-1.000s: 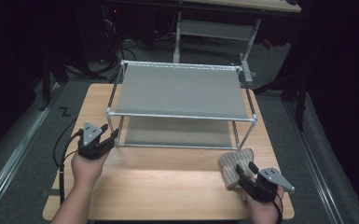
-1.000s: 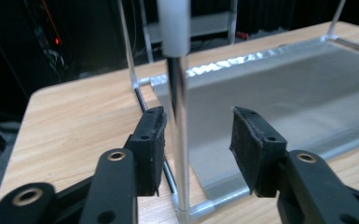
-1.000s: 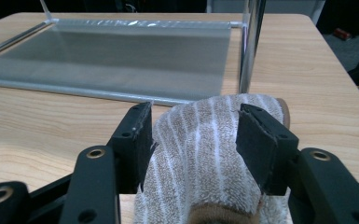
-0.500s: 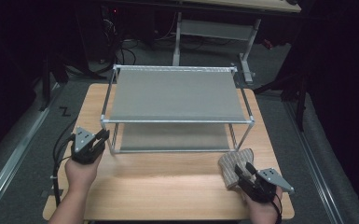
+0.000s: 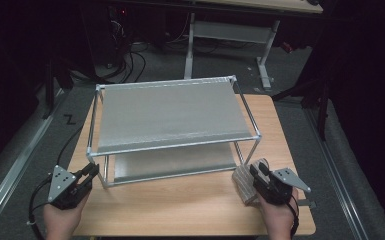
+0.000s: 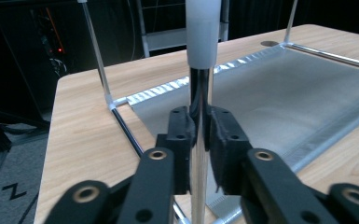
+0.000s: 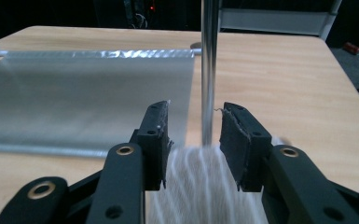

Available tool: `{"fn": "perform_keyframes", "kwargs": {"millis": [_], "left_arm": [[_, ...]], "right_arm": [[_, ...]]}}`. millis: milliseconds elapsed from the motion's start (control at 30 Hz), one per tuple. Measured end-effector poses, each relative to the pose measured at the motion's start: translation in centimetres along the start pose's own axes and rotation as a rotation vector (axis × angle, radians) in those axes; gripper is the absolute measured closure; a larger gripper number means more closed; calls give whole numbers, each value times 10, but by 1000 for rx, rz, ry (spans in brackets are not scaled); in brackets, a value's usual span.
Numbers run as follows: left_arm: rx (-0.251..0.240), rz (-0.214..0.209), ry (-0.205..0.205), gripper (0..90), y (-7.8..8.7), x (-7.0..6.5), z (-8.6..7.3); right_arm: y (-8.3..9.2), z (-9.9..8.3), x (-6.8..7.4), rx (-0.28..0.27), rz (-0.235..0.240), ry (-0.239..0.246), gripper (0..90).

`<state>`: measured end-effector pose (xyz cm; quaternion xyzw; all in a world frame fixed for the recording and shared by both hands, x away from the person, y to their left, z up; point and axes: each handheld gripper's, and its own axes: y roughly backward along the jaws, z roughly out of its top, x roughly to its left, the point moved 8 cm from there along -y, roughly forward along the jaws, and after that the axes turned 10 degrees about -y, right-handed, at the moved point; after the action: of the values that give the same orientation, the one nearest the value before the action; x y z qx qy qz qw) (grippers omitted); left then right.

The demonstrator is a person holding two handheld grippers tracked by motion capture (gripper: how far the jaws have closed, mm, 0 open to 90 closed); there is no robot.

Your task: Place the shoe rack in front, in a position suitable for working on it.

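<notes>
Left claw [image 6: 196, 140] clamped on near-left post [image 6: 199, 116] of two-tier wire rack [image 5: 170, 117] on bench [image 5: 190, 205] | right claw [image 7: 192, 140] closing, agape around near-right post [image 7: 210, 70], over grey cloth [image 7: 205, 186] | step: gripping rack | next: pinch right post, then move both together

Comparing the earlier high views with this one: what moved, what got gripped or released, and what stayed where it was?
The left gripper slid toward the near table edge, from the rack's top corner to its front left leg; its jaws shut, have just been opening slightly, and flank that leg closely. The right gripper barely moved; its jaws have just been closing, open, around the front right leg, above the grey cloth. The rack and cloth stayed put.
</notes>
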<state>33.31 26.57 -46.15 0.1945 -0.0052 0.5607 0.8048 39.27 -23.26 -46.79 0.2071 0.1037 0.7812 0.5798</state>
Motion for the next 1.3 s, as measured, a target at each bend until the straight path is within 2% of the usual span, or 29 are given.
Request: {"fn": "perform_keyframes", "kwargs": {"millis": [33,67,133,167,200,233,300,333,500,533,567,633,667,700,733,767,833,933,1000,1033,1067,1100,1167,1200,1233,1300], "left_arm": [[-3,-6,4,688,0,0,-1],[-2,-14,7,688,-1,-1,-2],[3,-34,16,639,-6,-2,-4],[3,-34,16,656,-6,-2,-4],[8,-35,7,713,-7,-2,-4],[10,-31,1,713,-8,-2,-4],[13,-28,5,779,-8,-1,-5],[10,-32,10,798,-8,-1,-5],[7,-60,11,803,-1,-6,-6],[3,-76,13,804,2,-10,-6],[3,-76,13,804,2,-10,-6],[-3,-97,5,803,7,-18,-6],[-3,-97,5,803,7,-18,-6],[-4,-106,3,804,9,-21,-6],[-6,-112,3,804,11,-24,-6],[-10,-117,3,803,12,-27,-6],[-15,-127,0,803,15,-33,-5],[-19,-141,0,803,16,-39,-4],[-22,-153,-2,803,14,-44,-2],[-26,-169,2,802,11,-51,1],[-26,-169,2,802,11,-51,1],[-26,-179,-5,802,9,-55,2],[-30,-200,-11,802,6,-64,6],[-33,-216,-18,801,2,-72,9],[-33,-216,-18,801,2,-72,9],[-34,-237,-30,801,-2,-82,13]], "right_arm": [[-9,10,0,0,-9,10,632],[-9,10,0,0,-9,10,632],[-24,21,-4,5,-22,-7,671],[-24,21,-4,5,-22,-7,671],[-32,24,-5,10,-31,-16,740],[-32,24,-5,10,-31,-16,740],[-38,25,-4,18,-33,-8,799],[-40,26,-4,18,-48,5,806],[-54,35,-3,37,-70,22,810],[-64,40,-3,39,-77,25,810],[-64,40,-3,39,-77,25,810],[-80,47,-4,43,-90,18,807],[-80,47,-4,43,-90,18,807],[-90,52,-5,44,-95,9,781],[-90,52,-5,44,-95,9,781],[-97,55,-5,48,-90,-3,684],[-97,56,-5,42,-87,-10,666],[-87,59,-3,16,-73,-25,601],[-75,58,-2,7,-57,-19,565],[-62,54,-2,7,-45,-10,540],[-62,54,-2,7,-45,-10,540],[-55,51,-3,6,-38,-8,533],[-40,46,-4,-7,-33,-5,518],[-26,38,-7,-13,-33,-3,507],[-26,38,-7,-13,-33,-3,507],[-13,31,-12,-16,-42,-2,498]]}}
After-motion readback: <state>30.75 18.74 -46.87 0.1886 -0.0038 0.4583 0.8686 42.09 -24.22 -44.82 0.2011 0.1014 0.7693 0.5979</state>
